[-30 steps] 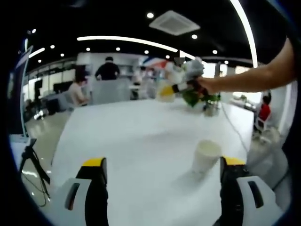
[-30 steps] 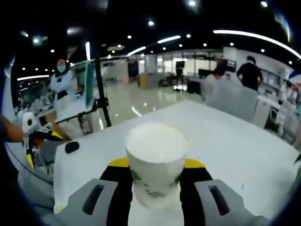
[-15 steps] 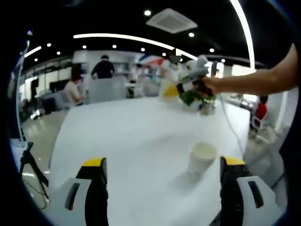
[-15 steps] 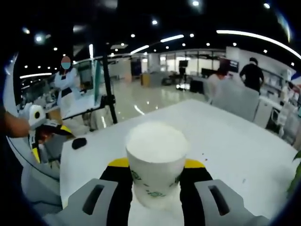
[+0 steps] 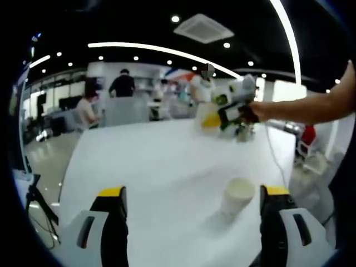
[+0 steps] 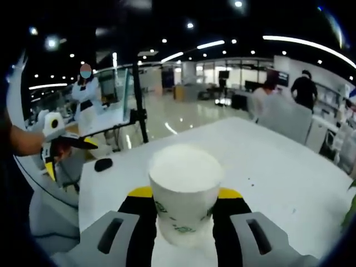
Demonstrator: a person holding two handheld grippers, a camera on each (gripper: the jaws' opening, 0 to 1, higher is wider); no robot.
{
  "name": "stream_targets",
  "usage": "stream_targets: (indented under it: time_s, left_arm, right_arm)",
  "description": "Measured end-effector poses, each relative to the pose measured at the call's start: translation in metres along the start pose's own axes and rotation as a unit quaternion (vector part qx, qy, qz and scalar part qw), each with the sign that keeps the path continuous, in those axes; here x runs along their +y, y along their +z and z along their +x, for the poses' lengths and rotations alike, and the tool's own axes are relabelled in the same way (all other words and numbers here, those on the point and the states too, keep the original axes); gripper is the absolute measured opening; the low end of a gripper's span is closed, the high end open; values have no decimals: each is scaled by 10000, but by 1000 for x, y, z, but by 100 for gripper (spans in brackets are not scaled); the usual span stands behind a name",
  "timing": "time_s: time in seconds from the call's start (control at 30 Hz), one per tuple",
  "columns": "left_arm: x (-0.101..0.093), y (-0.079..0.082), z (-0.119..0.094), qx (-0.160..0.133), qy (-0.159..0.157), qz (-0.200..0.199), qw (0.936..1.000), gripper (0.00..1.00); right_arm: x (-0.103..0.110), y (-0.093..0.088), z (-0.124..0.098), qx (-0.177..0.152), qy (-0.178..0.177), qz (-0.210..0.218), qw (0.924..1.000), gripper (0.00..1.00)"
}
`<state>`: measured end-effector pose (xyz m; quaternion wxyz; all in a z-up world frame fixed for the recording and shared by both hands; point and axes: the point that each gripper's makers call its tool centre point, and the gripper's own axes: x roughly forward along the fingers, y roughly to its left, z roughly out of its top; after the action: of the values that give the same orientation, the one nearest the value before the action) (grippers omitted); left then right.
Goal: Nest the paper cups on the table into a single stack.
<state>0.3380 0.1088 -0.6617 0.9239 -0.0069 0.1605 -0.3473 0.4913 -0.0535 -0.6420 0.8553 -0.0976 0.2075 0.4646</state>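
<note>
A white paper cup (image 5: pixel 236 196) stands upright on the white table (image 5: pixel 156 161), just inside the right jaw of my left gripper (image 5: pixel 193 192). That gripper is open wide and holds nothing. My right gripper (image 6: pixel 185 194) is shut on a second white paper cup (image 6: pixel 186 178) with green print, its round white end facing the camera. In the left gripper view, the right gripper (image 5: pixel 214 115) hangs above the table's far side on a person's outstretched arm, with its cup (image 5: pixel 201 111) at the tips. The left gripper (image 6: pixel 67 151) is at the left of the right gripper view.
A small black object (image 6: pixel 103 164) lies near the table's corner. A black tripod (image 6: pixel 139 105) stands on the floor beyond it, and a person in white (image 6: pixel 86 97) is further back. A green plant (image 5: pixel 245 130) sits at the table's far edge. People sit at desks behind.
Both views have drifted a little with the hands. In the left gripper view the right gripper and its cup have moved rightward. The standing cup has not moved on the table.
</note>
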Motion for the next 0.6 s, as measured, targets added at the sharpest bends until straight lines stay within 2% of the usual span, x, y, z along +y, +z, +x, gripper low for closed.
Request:
stream_targets:
  time_s: [0.27,0.47,0.6]
  left_arm:
    - [-3,8,5,-41,-68,29,10000,96]
    - [-5,12,7,-92,-117,-53,9999,95]
    - [-8,21,7,-152,-131,-69,9998,94]
  right_arm:
    - [10,0,-6,11,33,-38,10000,35]
    - [23,3,-12,-53,112,-37,9999,36]
    - [36,0,-13,-42,211,-77,9997,36]
